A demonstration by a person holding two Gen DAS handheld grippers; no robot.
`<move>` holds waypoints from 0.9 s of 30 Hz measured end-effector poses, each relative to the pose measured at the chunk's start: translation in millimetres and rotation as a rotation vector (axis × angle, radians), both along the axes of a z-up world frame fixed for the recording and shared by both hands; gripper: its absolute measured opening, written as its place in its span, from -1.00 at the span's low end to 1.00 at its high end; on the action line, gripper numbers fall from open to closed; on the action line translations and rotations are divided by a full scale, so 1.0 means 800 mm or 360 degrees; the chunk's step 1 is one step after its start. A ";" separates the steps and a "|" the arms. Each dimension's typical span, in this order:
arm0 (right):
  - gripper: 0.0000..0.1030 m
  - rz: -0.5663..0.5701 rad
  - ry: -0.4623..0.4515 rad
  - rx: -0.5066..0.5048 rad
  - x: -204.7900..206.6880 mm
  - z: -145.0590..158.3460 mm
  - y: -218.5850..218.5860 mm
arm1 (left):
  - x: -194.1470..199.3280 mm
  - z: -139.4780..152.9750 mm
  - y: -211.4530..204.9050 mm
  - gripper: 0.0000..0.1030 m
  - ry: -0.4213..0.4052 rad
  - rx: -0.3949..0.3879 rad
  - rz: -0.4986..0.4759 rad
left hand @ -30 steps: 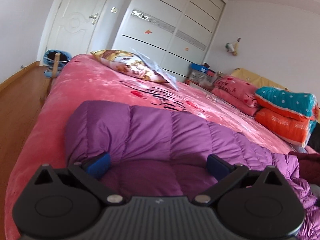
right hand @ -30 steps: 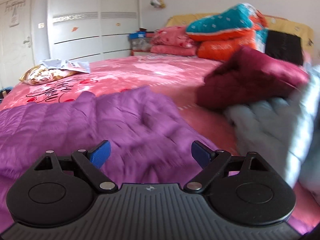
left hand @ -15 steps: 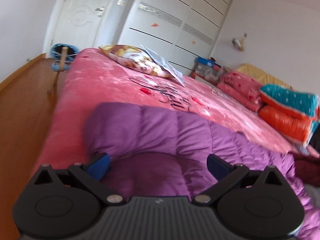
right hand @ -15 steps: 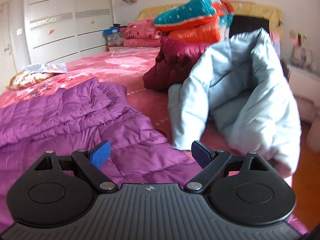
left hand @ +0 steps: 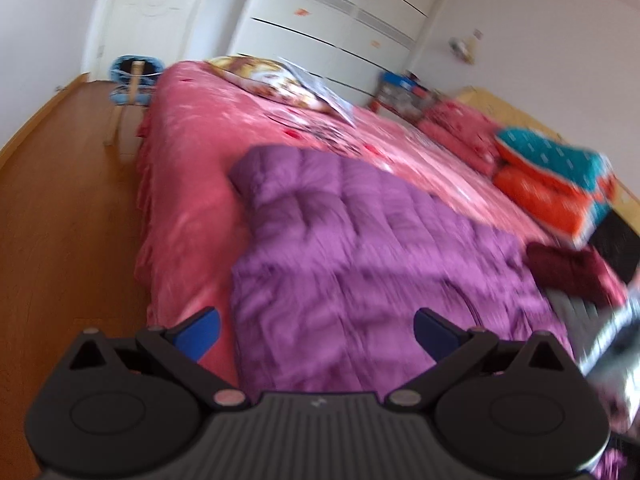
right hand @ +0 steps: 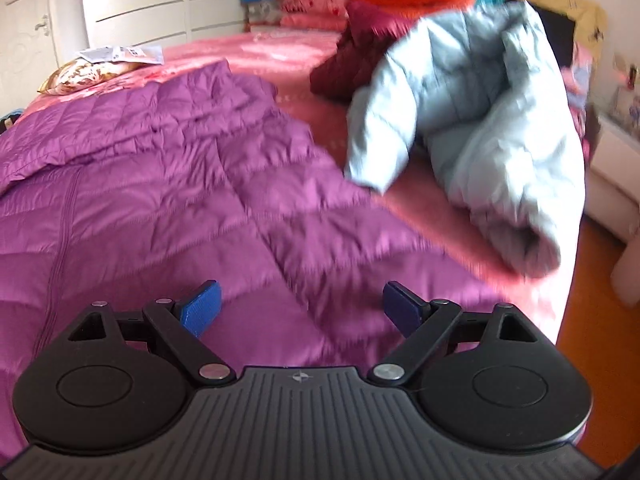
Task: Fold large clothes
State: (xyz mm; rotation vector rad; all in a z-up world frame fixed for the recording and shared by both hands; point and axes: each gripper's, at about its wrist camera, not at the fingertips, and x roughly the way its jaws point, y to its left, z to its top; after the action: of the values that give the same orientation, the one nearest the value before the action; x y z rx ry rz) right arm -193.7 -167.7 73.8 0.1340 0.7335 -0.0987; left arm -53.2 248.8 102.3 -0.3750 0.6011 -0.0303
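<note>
Pink bedding (left hand: 192,184) covered the bed, whose left edge dropped to bare wooden floor (left hand: 60,220). On it the purple quilted down coat (right hand: 160,168) lay spread flat, puffy and stitched in bands, its hem near that edge. Just beside it slumped a pale blue padded jacket (right hand: 480,120) and a maroon garment (right hand: 344,64). Above the coat, the left gripper (left hand: 316,330) and right gripper (right hand: 301,306) hovered, jaws wide apart and holding nothing.

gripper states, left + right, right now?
Left gripper: open, holding nothing, above the purple down jacket.
Right gripper: open, holding nothing, also above the purple jacket.
</note>
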 end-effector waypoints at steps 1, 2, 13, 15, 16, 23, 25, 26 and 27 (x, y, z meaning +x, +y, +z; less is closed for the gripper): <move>1.00 0.0003 0.0015 0.0023 -0.007 -0.002 0.000 | -0.008 0.000 -0.007 0.98 0.0005 0.0015 -0.0029; 1.00 0.0007 0.0026 0.0041 -0.012 -0.002 0.002 | -0.016 0.001 -0.012 0.98 0.0009 0.0022 -0.0058; 1.00 0.0355 0.0072 -0.0020 -0.082 0.006 0.075 | -0.074 -0.007 -0.066 0.98 0.0064 0.0077 -0.0274; 1.00 0.0445 0.0083 -0.0044 -0.095 0.008 0.092 | -0.084 -0.009 -0.074 0.98 0.0085 0.0078 -0.0304; 1.00 0.0498 0.0088 -0.0053 -0.102 0.009 0.101 | -0.089 -0.011 -0.076 0.98 0.0099 0.0073 -0.0312; 1.00 0.0780 0.0082 -0.0126 -0.147 0.016 0.154 | -0.114 -0.023 -0.075 0.98 0.0186 0.0070 -0.0274; 1.00 0.0832 0.0092 -0.0094 -0.153 0.016 0.157 | -0.117 -0.025 -0.069 0.98 0.0192 0.0069 -0.0241; 1.00 0.0860 0.0097 -0.0095 -0.155 0.016 0.160 | -0.117 -0.026 -0.065 0.98 0.0194 0.0065 -0.0220; 1.00 0.0894 0.0101 -0.0103 -0.157 0.016 0.163 | -0.117 -0.026 -0.063 0.98 0.0194 0.0064 -0.0198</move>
State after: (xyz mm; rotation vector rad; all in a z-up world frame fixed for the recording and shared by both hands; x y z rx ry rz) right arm -319.0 -37.0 86.9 -0.1399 0.8071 0.4101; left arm -146.8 198.5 81.2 -0.3015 0.7439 -0.1148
